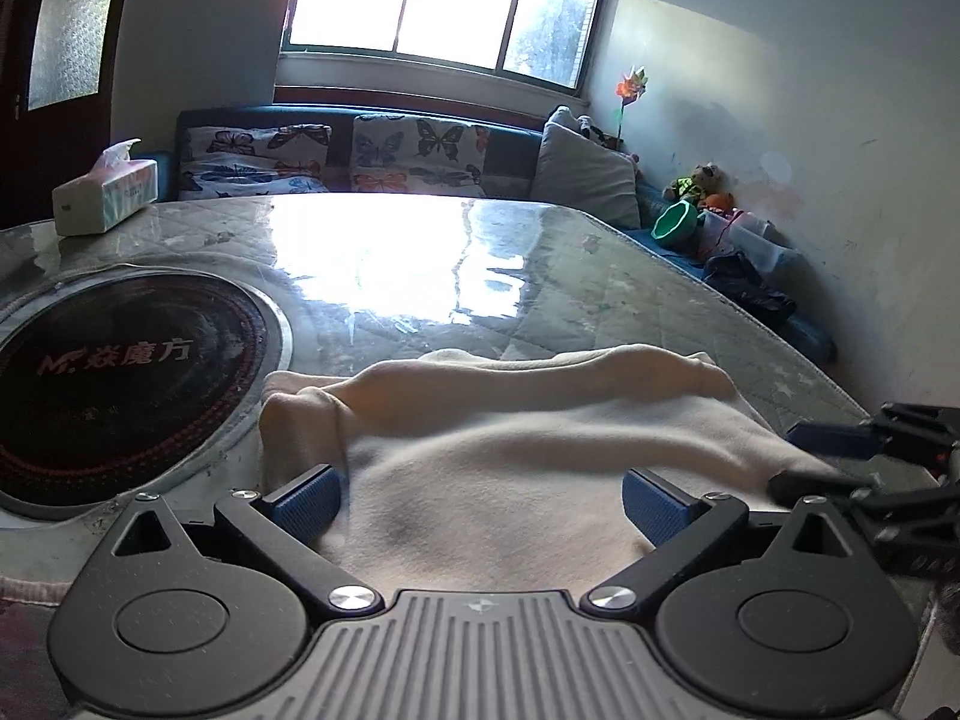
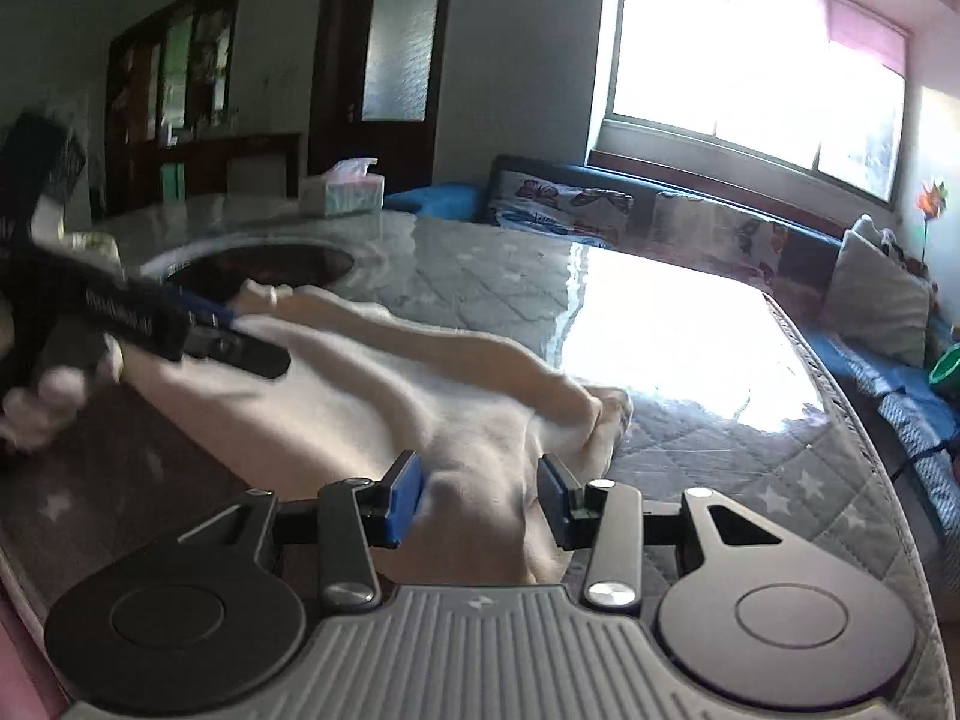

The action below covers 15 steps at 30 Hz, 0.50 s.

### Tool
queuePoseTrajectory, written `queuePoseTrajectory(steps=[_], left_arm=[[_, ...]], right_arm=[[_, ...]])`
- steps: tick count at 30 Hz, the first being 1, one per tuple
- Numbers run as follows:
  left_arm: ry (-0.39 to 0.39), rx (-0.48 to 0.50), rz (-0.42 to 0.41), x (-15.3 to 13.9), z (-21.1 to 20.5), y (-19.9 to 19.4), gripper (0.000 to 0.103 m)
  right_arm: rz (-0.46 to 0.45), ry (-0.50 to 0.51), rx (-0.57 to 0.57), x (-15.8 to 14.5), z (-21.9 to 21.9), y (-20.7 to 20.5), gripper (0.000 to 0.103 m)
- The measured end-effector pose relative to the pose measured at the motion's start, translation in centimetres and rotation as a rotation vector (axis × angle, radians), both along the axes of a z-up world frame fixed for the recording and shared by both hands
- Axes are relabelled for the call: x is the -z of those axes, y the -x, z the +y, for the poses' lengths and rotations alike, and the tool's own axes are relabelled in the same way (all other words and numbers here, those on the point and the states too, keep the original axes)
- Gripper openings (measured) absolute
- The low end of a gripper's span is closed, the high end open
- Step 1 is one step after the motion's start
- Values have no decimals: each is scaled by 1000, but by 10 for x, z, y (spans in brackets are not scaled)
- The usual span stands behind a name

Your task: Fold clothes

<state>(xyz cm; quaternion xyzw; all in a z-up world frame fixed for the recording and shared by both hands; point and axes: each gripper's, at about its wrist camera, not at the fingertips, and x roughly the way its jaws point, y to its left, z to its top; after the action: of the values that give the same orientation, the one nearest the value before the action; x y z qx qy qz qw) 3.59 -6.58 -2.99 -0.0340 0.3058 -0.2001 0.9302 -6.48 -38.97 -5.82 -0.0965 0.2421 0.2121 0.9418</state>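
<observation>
A cream garment (image 1: 498,450) lies folded on the glass-topped table (image 1: 420,252); it also shows in the right wrist view (image 2: 372,396). My left gripper (image 1: 483,501) is open, its blue pads wide apart over the garment's near edge. My right gripper (image 2: 480,501) is open with a raised fold of the cloth between its pads, not pinched. The right gripper shows at the right edge of the left wrist view (image 1: 840,462). The left gripper shows at the left in the right wrist view (image 2: 228,330), over the garment's far end.
A round black hotplate (image 1: 114,384) is set in the table left of the garment. A tissue box (image 1: 105,195) stands at the far left corner. A sofa with butterfly cushions (image 1: 336,156) and toys (image 1: 702,192) lies beyond the table under the window.
</observation>
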Motion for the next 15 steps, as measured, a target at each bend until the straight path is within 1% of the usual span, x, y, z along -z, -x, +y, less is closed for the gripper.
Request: queuePoseTrajectory(steps=[3,6,10,15], left_arm=[[5,-5,-1,-1,2,0,102],[-6,-8,-5,1,2,0,102],[-25,-12,-12,0,0,1,100],[-69,-24,-46,-6,2,8,100]], right_arm=[[-31,-22,30,-9,-10,4,42],[-15,15,78,0,-17,1,41],[-35,68,87,15,-18,2,42],[-42,62,89,0,-13,-7,43]])
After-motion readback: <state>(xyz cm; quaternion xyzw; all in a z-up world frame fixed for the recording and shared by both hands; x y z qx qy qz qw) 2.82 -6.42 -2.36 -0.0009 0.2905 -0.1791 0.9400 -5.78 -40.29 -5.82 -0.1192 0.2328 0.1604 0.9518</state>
